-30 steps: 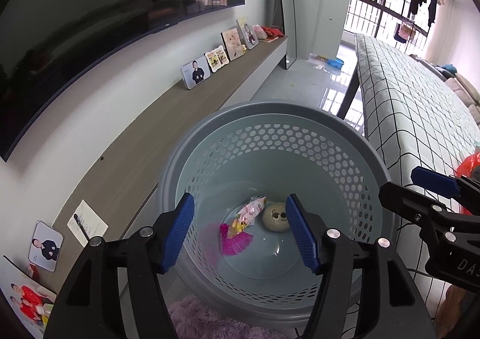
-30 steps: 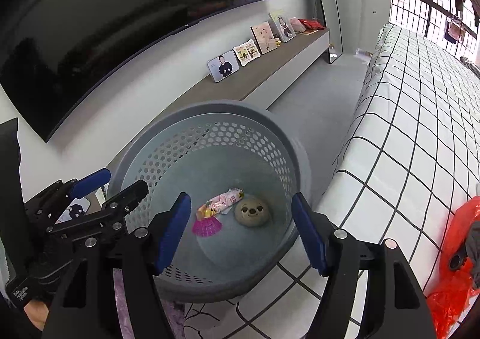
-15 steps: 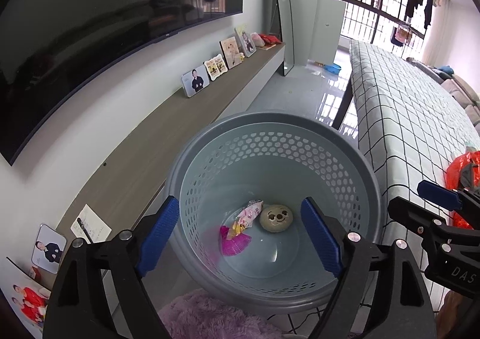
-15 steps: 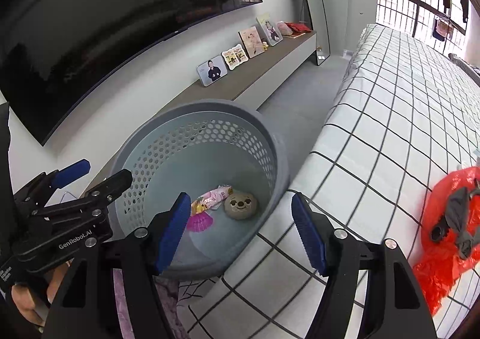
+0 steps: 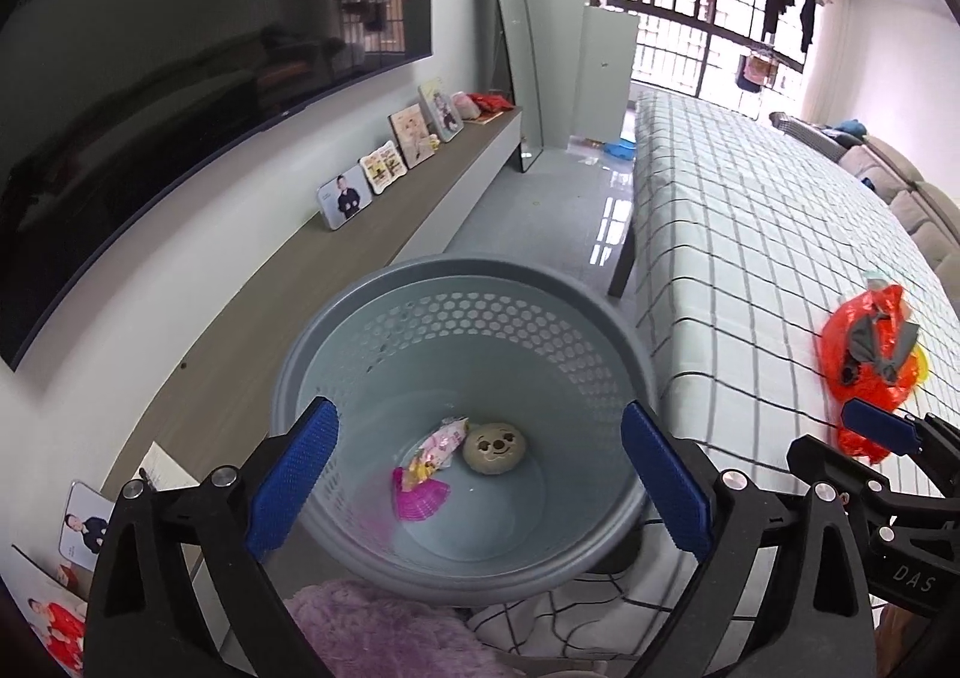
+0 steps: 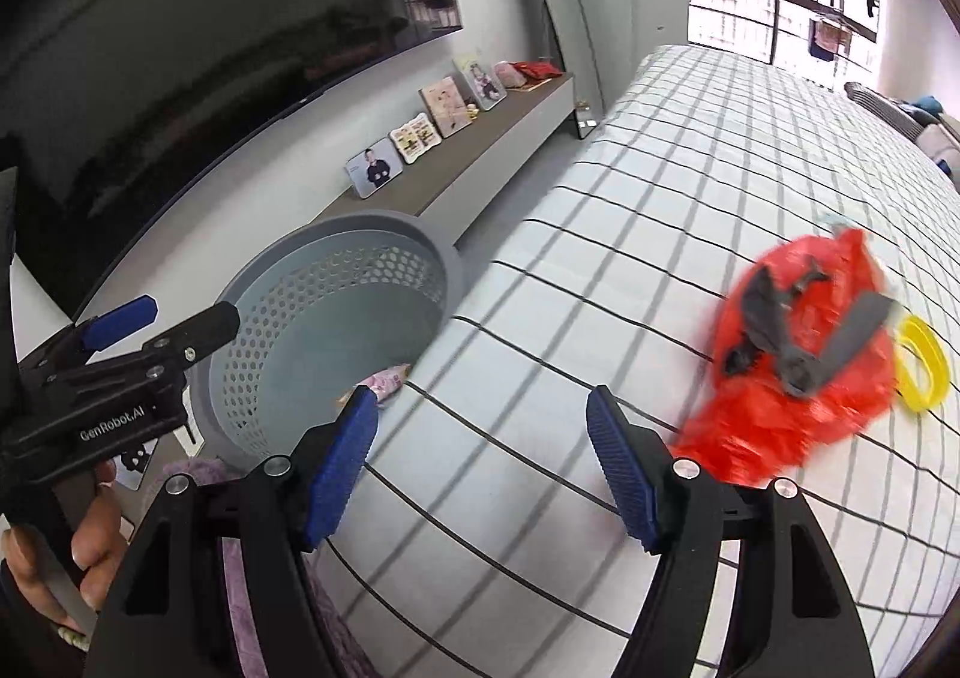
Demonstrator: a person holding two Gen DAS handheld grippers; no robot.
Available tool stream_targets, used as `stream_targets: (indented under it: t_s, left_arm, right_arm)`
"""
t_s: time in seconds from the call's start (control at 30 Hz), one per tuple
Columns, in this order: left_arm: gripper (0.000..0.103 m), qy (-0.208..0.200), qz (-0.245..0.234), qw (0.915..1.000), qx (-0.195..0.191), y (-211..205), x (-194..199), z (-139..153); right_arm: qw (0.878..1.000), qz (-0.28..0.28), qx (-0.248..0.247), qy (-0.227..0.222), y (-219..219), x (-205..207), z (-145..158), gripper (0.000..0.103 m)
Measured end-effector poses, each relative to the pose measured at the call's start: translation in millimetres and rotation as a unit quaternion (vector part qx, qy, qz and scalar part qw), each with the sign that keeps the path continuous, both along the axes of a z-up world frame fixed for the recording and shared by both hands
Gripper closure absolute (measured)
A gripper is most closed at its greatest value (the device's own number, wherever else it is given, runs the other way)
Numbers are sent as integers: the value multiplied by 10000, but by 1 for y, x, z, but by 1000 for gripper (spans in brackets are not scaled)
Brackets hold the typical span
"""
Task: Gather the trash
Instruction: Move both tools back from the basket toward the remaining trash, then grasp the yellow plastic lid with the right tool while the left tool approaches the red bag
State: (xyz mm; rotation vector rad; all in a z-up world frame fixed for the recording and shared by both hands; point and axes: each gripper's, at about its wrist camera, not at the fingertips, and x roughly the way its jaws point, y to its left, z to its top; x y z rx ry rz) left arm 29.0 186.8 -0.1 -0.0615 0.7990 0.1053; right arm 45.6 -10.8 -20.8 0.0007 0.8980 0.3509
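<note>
A grey perforated basket (image 5: 462, 282) stands beside the bed and also shows in the right wrist view (image 6: 336, 294). Inside it lie a pink wrapper (image 5: 444, 441), a magenta fan-shaped piece (image 5: 417, 495) and a round beige face toy (image 5: 495, 447). My left gripper (image 5: 480, 474) is open and empty above the basket. On the checked bed sheet (image 6: 600, 282) lie a red plastic bag (image 6: 798, 378) with grey scraps (image 6: 774, 330) on it and a yellow ring (image 6: 924, 363). My right gripper (image 6: 483, 468) is open and empty over the sheet, left of the bag.
A low grey shelf (image 5: 384, 234) with photo frames (image 5: 342, 195) runs along the wall under a dark TV (image 5: 180, 66). A mirror (image 5: 510, 78) leans at its far end. A purple fluffy cloth (image 5: 372, 630) lies below the basket. A sofa (image 5: 912, 198) sits beyond the bed.
My left gripper has opened wider and pulled back from the basket. My right gripper has swung right from the basket toward the red bag on the bed.
</note>
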Motion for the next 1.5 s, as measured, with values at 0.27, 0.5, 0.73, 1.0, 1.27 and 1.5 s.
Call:
stream_targets:
  t_s: [0.27, 0.5, 0.73, 1.0, 1.27, 1.5]
  left_arm:
    - [7, -120, -458, 9988, -122, -54, 2, 10]
    - [7, -122, -917, 9955, -229, -112, 6, 12]
    - [7, -114, -1253, 9917, -248, -165, 9, 12]
    - [7, 33, -1380, 9903, -130, -196, 16, 4]
    - [7, 209, -1348, 9906, -92, -206, 27, -6]
    - [7, 301, -1364, 9902, -47, -211, 32, -13]
  right_arm:
    - [9978, -642, 75, -175, -71, -27, 11, 33]
    - [9906, -1352, -39, -209, -149, -40, 12, 32]
    - [9831, -1807, -266, -124, -220, -24, 6, 32]
    - [9819, -1873, -260, 117, -266, 11, -12, 29]
    - [9871, -1545, -368, 209, -271, 49, -25, 24]
    - [9893, -1370, -235, 433, -272, 73, -37, 22]
